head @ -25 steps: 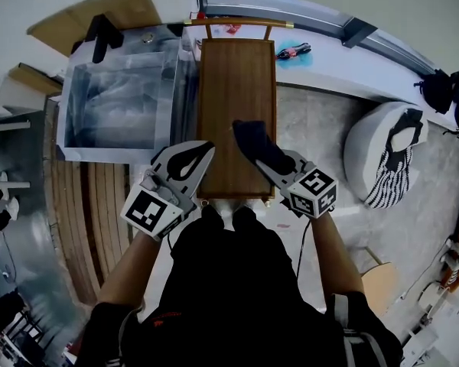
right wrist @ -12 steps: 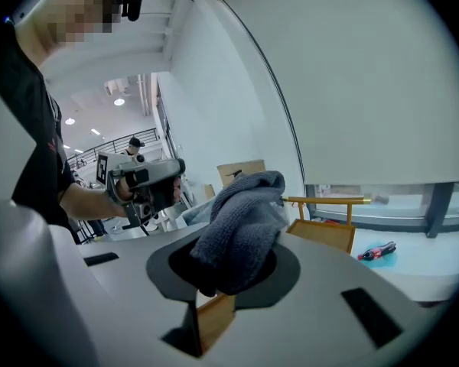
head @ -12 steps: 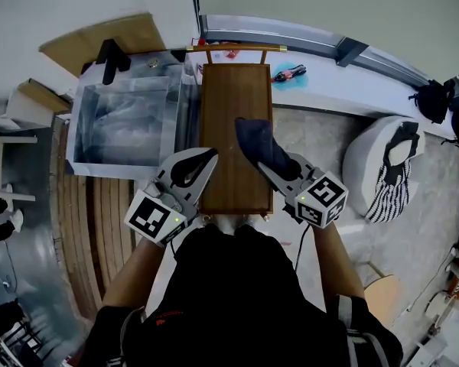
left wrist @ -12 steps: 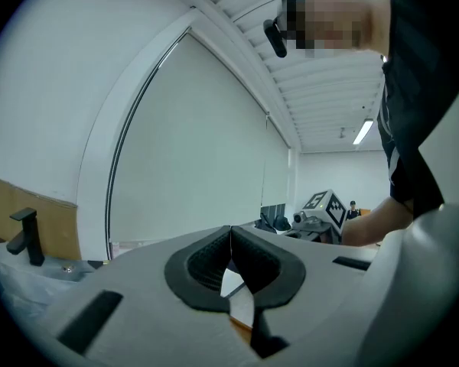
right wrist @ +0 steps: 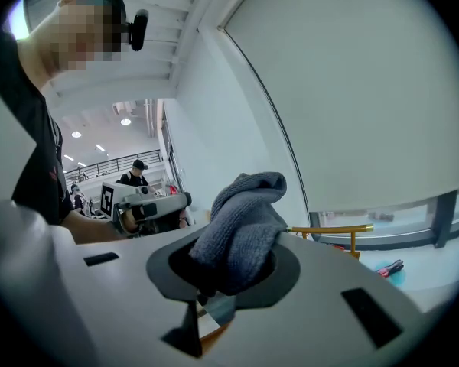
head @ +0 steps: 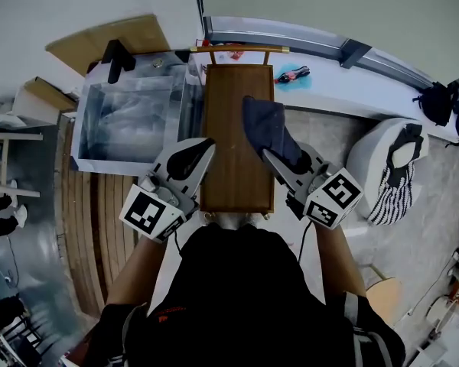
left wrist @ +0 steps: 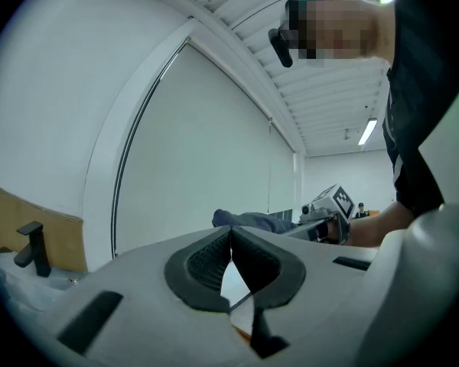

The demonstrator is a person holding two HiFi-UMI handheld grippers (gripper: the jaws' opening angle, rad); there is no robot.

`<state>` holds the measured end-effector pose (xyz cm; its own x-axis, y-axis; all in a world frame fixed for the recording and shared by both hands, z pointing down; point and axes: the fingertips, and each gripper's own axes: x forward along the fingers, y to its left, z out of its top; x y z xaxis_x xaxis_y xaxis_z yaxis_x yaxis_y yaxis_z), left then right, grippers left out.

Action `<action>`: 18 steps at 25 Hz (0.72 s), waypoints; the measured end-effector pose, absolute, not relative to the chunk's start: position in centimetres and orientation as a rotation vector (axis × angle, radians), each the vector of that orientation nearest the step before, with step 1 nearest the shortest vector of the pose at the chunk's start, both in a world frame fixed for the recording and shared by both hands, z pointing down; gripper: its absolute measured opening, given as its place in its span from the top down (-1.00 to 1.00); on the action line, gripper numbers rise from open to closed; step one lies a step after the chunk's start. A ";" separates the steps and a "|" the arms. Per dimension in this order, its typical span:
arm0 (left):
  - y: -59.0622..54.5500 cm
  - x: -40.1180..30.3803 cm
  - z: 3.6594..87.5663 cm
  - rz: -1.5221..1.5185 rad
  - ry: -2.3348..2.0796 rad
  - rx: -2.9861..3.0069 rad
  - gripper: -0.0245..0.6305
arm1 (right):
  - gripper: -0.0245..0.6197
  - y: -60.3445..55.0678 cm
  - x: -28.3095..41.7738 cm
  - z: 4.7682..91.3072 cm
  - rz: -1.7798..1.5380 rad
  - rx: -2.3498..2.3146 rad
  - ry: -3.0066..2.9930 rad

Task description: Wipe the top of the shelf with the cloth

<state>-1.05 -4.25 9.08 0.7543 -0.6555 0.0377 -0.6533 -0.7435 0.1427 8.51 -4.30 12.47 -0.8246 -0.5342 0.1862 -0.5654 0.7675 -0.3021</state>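
A narrow brown wooden shelf top [head: 233, 121] runs away from me in the head view, with a brass rail [head: 241, 50] at its far end. My right gripper [head: 279, 155] is shut on a dark grey-blue cloth [head: 266, 125], which lies over the right half of the shelf top. In the right gripper view the cloth [right wrist: 241, 224] bulges up out of the shut jaws. My left gripper [head: 195, 155] hovers at the shelf's left edge, its jaws shut with nothing between them [left wrist: 229, 262].
A clear plastic bin [head: 130, 121] stands left of the shelf. A white ledge [head: 344, 79] with a red-black tool [head: 294, 73] runs behind. A white bean bag [head: 386, 167] sits at right. Wooden slats [head: 107, 212] lie below the bin.
My right gripper has pushed the cloth farther along the shelf top, away from me. The left gripper has stayed about where it was at the shelf's left edge.
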 end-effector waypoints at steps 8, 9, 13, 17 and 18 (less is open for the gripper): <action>-4.0 -0.5 8.7 -0.017 -1.065 2.815 0.86 | 0.74 -4.1 9.0 9.8 0.521 0.887 -2.932; -3.9 -0.5 8.8 -0.013 -1.065 2.816 0.86 | 0.74 -4.1 9.1 9.8 0.526 0.886 -2.934; -3.6 -0.1 9.2 -0.013 -1.052 2.811 0.86 | 0.74 -3.9 9.4 10.2 0.548 0.894 -2.930; -3.5 -0.1 9.4 -0.011 -1.041 2.805 0.86 | 0.74 -3.5 9.5 10.6 0.560 0.900 -2.914; -3.5 -0.1 9.3 -0.012 -1.039 2.806 0.86 | 0.74 -3.4 9.5 10.7 0.560 0.904 -2.908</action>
